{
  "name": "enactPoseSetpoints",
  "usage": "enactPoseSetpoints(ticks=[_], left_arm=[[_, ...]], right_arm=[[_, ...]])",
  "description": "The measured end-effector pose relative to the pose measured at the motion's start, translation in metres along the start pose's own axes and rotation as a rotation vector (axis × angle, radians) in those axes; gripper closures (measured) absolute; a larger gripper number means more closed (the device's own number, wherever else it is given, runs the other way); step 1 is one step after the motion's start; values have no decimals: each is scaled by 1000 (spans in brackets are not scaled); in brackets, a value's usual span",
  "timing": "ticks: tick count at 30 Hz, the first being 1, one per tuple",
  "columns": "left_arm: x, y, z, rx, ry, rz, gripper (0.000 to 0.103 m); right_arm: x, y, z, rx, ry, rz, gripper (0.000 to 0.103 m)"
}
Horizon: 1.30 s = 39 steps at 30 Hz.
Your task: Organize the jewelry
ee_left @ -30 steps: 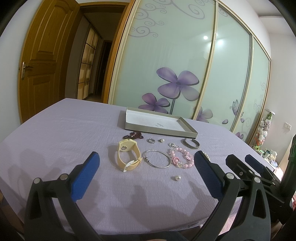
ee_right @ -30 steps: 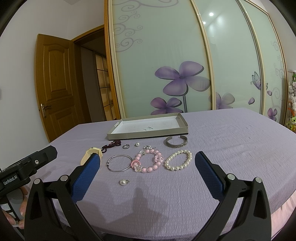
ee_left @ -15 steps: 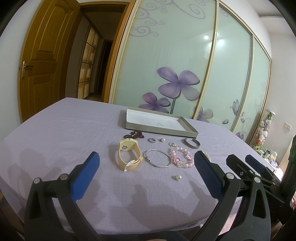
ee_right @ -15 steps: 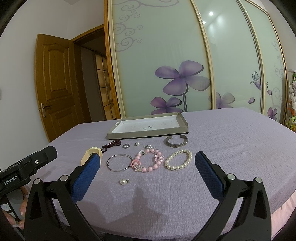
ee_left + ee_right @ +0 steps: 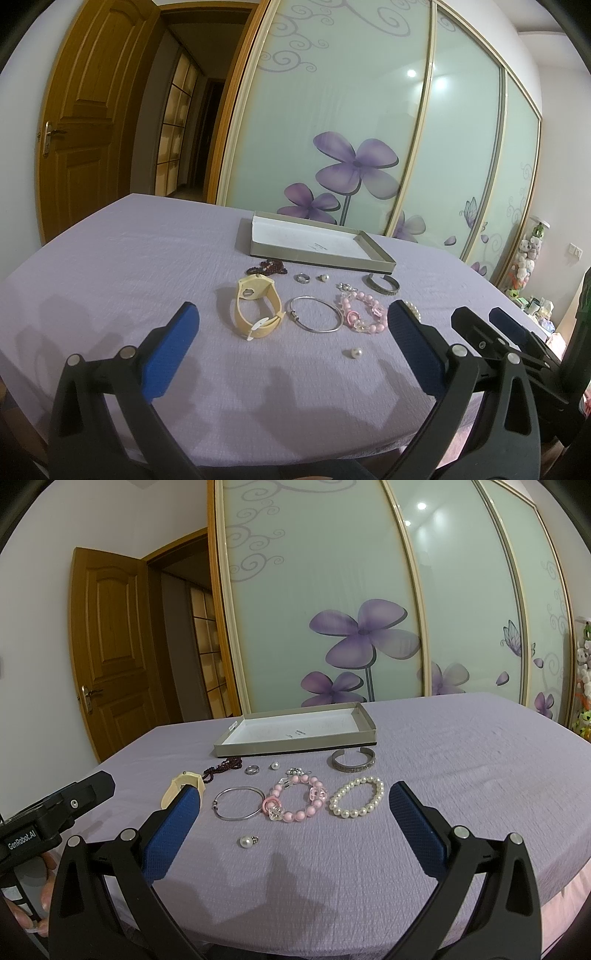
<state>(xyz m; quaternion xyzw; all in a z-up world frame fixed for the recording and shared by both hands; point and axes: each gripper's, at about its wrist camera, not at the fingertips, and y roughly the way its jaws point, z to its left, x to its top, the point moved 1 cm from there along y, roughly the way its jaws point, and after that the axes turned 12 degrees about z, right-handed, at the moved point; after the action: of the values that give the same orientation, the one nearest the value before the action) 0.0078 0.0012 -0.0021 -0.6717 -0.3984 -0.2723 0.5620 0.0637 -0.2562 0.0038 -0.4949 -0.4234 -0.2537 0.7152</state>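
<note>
Both claws are wide open and hold nothing: the left gripper (image 5: 291, 332) and the right gripper (image 5: 295, 812) hang over the near edge of the purple table (image 5: 461, 760). The jewelry lies loose in front of the flat box (image 5: 295, 747), which looks bare inside. The little pearl (image 5: 246, 842) could roll away if a finger bumps it (it is round), and the thin silver bangle (image 5: 239, 803) may slip out of fat pads.
</note>
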Motion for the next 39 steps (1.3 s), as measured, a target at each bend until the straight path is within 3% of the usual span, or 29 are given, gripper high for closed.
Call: enactPoseSetpoints(ticks=[8,16,29,39], left_arm=[[-16,16,9,19,-18,20,2],[-15,32,27,49,-42,63,2],[17,82,58,92,-59,214,2],[27,109,57,72,-43,291,2]], right_arm=[[-4,5,-2,0,3,19,1],[-18,39,10,50,-37,115,3],[-29,97,40,95,-99,336,48],[-27,101,49,57,-129,352,66]])
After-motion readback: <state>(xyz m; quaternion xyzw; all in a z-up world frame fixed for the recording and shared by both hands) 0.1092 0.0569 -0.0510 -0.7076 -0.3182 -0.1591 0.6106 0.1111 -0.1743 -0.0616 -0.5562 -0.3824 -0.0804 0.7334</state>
